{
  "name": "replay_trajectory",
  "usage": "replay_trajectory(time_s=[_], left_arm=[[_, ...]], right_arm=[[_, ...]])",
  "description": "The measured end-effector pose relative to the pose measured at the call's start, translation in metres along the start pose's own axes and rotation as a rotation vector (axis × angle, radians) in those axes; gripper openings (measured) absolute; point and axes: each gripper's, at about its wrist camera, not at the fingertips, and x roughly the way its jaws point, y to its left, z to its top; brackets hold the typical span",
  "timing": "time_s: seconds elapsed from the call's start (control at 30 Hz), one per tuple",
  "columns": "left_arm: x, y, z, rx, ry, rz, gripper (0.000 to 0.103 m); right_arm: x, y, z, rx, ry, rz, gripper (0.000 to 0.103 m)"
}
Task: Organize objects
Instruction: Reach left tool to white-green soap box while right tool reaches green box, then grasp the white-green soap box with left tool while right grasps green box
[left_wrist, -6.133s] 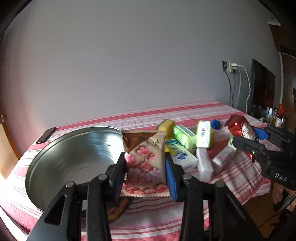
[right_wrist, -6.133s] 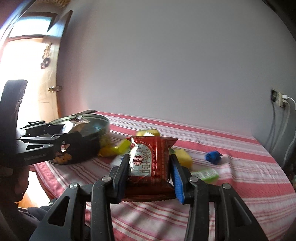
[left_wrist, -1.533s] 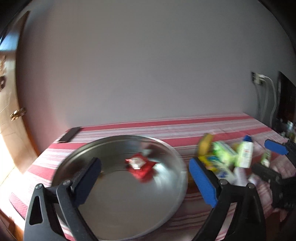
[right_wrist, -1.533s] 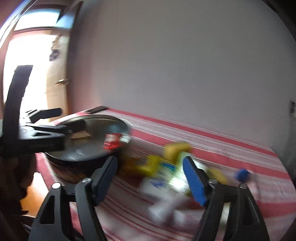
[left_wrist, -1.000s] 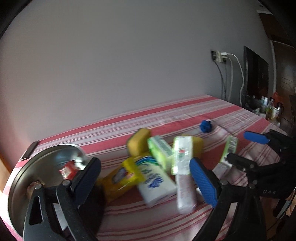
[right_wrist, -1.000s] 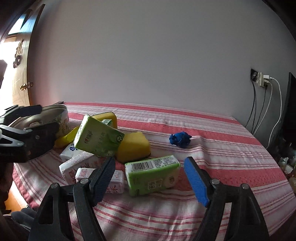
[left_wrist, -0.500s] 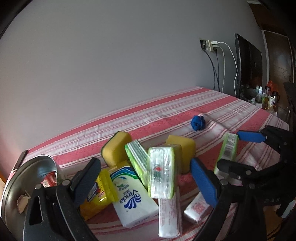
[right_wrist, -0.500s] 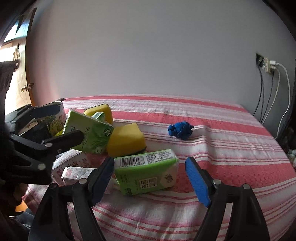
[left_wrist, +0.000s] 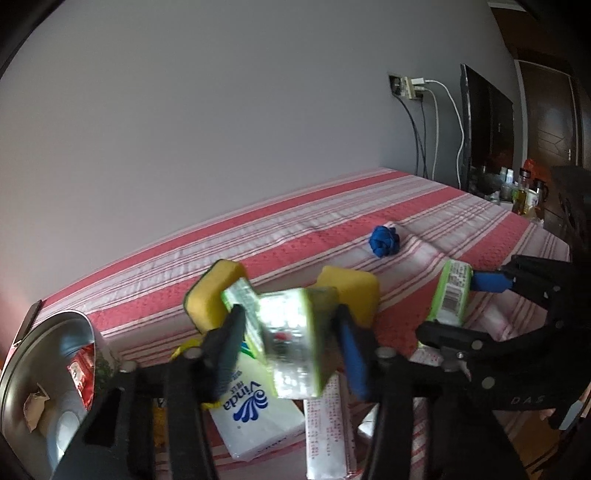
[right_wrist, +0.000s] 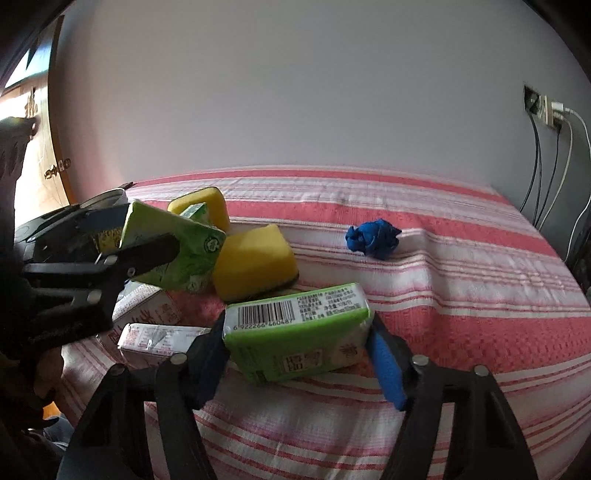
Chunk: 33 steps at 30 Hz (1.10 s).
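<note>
My left gripper (left_wrist: 291, 350) is shut on a green tissue pack (left_wrist: 291, 354), which also shows in the right wrist view (right_wrist: 173, 251), tilted and lifted. My right gripper (right_wrist: 299, 350) is closed around a second green pack with a barcode (right_wrist: 295, 343) lying on the striped cloth; that pack also shows in the left wrist view (left_wrist: 450, 295). Two yellow sponges (right_wrist: 255, 262) (right_wrist: 207, 203) lie behind them. A white Vinda tissue pack (left_wrist: 255, 417) and pink-white packs (left_wrist: 325, 428) lie under the left gripper. The metal bowl (left_wrist: 44, 343) at the left holds a red snack packet (left_wrist: 81, 373).
A crumpled blue ball (right_wrist: 373, 240) lies on the red-and-white striped tablecloth (right_wrist: 461, 295) to the right. Wall socket with cables (right_wrist: 546, 110) is at the far right. A dark screen (left_wrist: 487, 136) and bottles (left_wrist: 521, 188) stand beyond the table's right end.
Both grippers were open half a second ago. The left has closed on the upright green pack and tilted it; the right has moved in and closed around the barcode pack.
</note>
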Motion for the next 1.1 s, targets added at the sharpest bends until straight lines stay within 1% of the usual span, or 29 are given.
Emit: replay_trajectory(time_s=[0.1,0.27,0.43,0.63,1.1], left_arm=[[-0.002,-0.002,0.0,0.012,-0.008,-0.005,0.034],[-0.007,-0.006,0.0,0.019,-0.035,0.002,0.031],[-0.015,-0.007,0.0,0.021,-0.077,0.02,0.031],[-0.023,-0.004,0.0,-0.004,-0.12,0.035,0.03],[-0.033,0.0,-0.001,-0.041,-0.174,0.082,0.03]], right_arm=[[-0.002,0.001,0.0,-0.005,-0.019,-0.018,0.069],[-0.009,-0.006,-0.002,0.037,-0.073,-0.012,0.069],[-0.012,-0.007,-0.003,0.05,-0.098,-0.016,0.069],[-0.014,-0.007,-0.005,0.059,-0.134,-0.023,0.069],[-0.02,-0.006,-0.006,0.056,-0.198,-0.037,0.069]])
